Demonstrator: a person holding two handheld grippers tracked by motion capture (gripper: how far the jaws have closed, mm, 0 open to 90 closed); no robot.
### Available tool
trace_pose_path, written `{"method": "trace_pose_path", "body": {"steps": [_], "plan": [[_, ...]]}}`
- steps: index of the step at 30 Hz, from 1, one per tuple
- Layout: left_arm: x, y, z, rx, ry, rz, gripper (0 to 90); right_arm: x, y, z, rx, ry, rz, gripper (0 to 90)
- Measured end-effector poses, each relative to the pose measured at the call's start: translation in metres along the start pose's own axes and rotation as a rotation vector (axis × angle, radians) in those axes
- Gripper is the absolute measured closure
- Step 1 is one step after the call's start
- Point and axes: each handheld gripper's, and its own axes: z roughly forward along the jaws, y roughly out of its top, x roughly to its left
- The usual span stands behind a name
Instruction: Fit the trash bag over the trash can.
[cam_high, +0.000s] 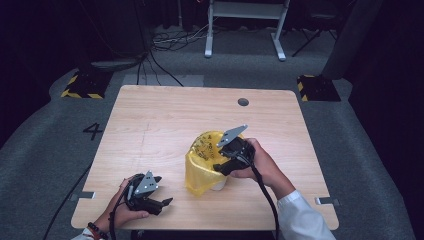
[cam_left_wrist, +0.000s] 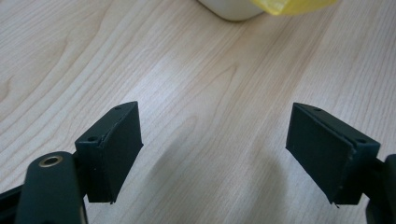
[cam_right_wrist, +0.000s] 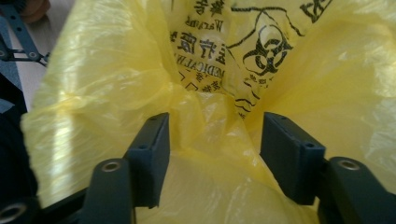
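A yellow medical-waste bag (cam_high: 202, 160) with black print drapes over a small white bin (cam_high: 218, 184) near the table's front middle. My right gripper (cam_high: 226, 167) sits at the bag's right side, low against the rim. In the right gripper view its jaws stand apart around a fold of the yellow bag (cam_right_wrist: 212, 126), not pressed on it. My left gripper (cam_high: 167, 201) rests by the front left edge, away from the bag. Its jaws are wide open over bare wood, and the white bin's base (cam_left_wrist: 233, 9) and a scrap of the yellow bag (cam_left_wrist: 289, 5) show at the top.
The wooden table (cam_high: 165, 115) has a round cable hole (cam_high: 243, 102) at the back right. Beyond it lie grey floor, cables and a white desk frame (cam_high: 246, 25). Black and yellow blocks (cam_high: 82, 85) stand at the table's far corners.
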Motion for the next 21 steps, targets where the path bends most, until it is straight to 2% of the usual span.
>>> {"method": "trace_pose_path", "body": {"steps": [3,5,7,11,16,21], "plan": [[-0.001,-0.001,0.002,0.02,0.005,0.01,17.1,-0.003,0.001,0.003,0.022,0.014,0.008,38.3],[-0.001,-0.003,0.005,0.04,-0.011,0.005,17.1,-0.004,0.002,0.003,0.035,0.005,0.005,35.4],[0.0,-0.005,0.007,0.037,-0.037,-0.01,15.8,-0.005,0.003,0.003,0.036,0.001,0.003,32.7],[0.002,-0.008,0.009,0.009,-0.059,-0.016,15.3,-0.005,0.001,0.0,-0.011,-0.012,0.006,27.6],[0.001,-0.009,0.008,0.008,-0.064,-0.013,15.1,-0.005,-0.001,-0.007,-0.068,-0.019,0.005,27.2],[0.001,-0.009,0.008,0.008,-0.066,-0.013,14.9,-0.004,-0.004,-0.021,-0.146,-0.029,0.009,27.1]]}}
